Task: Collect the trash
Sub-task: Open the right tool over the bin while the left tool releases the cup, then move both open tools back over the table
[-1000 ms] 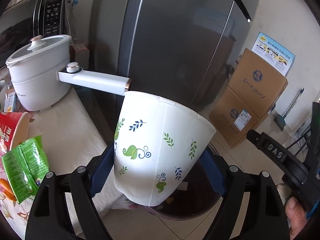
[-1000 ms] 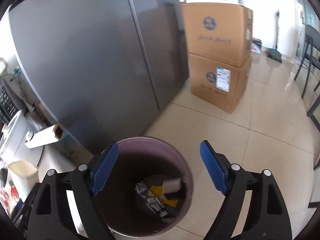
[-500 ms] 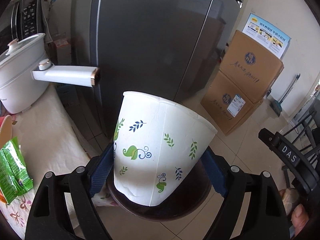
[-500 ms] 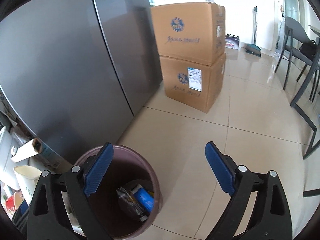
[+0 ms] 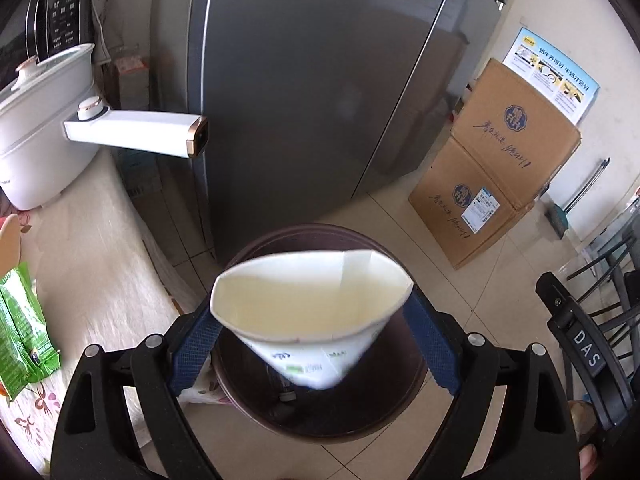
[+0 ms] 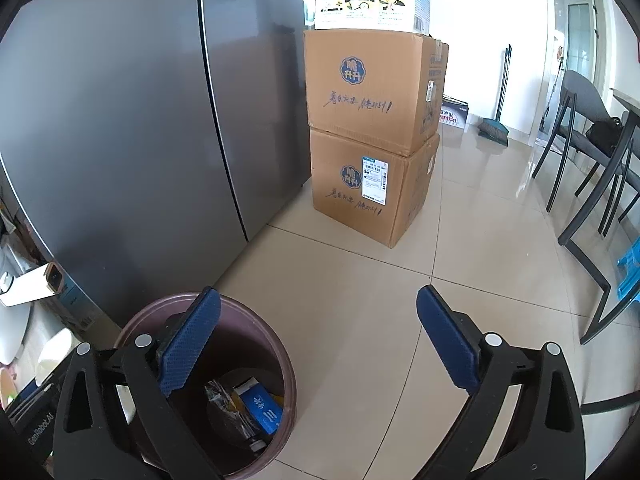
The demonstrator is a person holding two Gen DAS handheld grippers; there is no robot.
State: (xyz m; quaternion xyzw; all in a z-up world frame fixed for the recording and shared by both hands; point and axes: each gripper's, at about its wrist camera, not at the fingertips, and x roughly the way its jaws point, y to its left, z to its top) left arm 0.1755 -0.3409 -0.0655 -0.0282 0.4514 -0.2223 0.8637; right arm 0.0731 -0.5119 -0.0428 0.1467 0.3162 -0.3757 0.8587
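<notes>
A white paper cup [image 5: 312, 312] with leaf prints hangs between the fingers of my left gripper [image 5: 314, 344], right over the dark maroon trash bin [image 5: 400, 396]. Its mouth faces the camera and its base points down into the bin. The blue pads stand wide at its sides; contact is unclear and the cup looks loose. My right gripper [image 6: 318, 340] is open and empty, above the floor beside the same bin [image 6: 288, 376], which holds a blue carton [image 6: 260, 408] and wrappers.
A grey fridge [image 5: 320, 80] stands behind the bin. Stacked cardboard boxes [image 6: 372, 132] sit to its right. A white cooker [image 5: 44, 120] with a long handle and a green snack bag [image 5: 24, 320] are on the cloth-covered table at left. Chairs [image 6: 592, 152] stand at right.
The cup has tipped from upright in the left gripper's grip to mouth toward the camera, sinking toward the bin. The left gripper moved over the bin. The right gripper swung right, away from it.
</notes>
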